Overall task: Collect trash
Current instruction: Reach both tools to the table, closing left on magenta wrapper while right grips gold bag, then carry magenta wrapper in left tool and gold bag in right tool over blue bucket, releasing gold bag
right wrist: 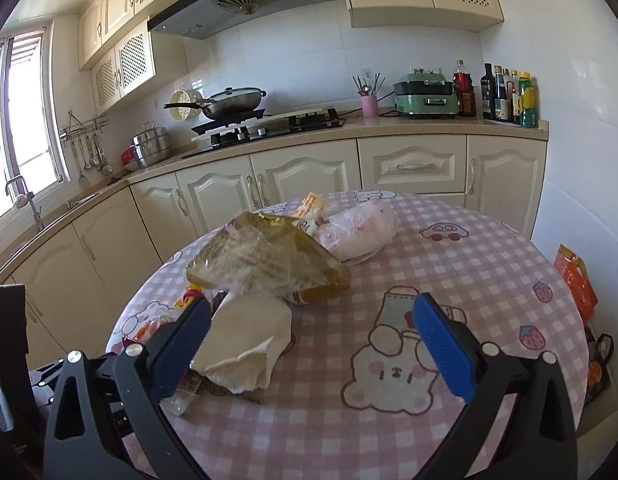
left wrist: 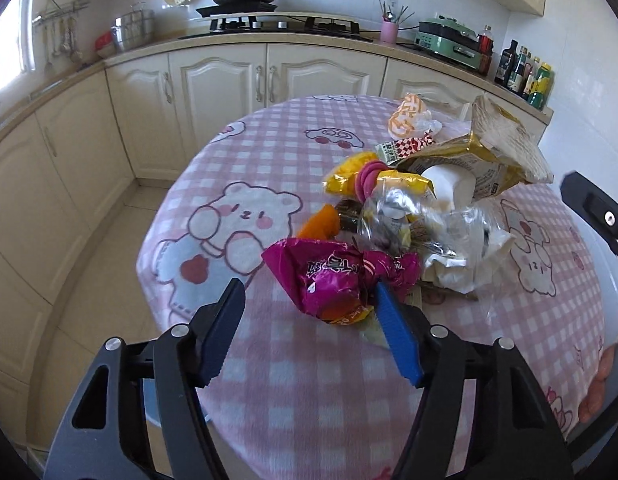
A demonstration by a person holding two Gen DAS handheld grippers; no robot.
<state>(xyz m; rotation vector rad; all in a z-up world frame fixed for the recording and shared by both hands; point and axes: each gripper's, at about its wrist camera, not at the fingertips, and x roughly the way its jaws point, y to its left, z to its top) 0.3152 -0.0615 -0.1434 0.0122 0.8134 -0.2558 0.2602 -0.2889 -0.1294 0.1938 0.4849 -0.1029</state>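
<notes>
1. The round surface under a pink checked cloth with cartoon bears (left wrist: 245, 168) is showing bare cloth along its near and left sides, with its rim curving away toward the cream cabinets (left wrist: 213, 80) and tiled floor (left wrist: 121, 216).
2. The trash is lying heaped right of the middle: a crumpled magenta foil wrapper (left wrist: 329, 276) nearest, clear crinkled plastic (left wrist: 421, 220) behind it, a gold-edged transparent bag (left wrist: 497, 144) at the back.
3. The left gripper (left wrist: 309, 304) is hovering at the heap's near edge with its jaws apart; the magenta wrapper is lying between the blue pads (left wrist: 397, 332), its right end just at the right pad, not clamped.
4. The right gripper (right wrist: 313, 320) is standing with jaws wide apart, holding nothing; a creased white paper bag (right wrist: 245, 340) is lying just beside its left pad, and open cloth is stretching to the right.
5. An orange packet (right wrist: 575, 280) is hanging past the surface's right rim.
</notes>
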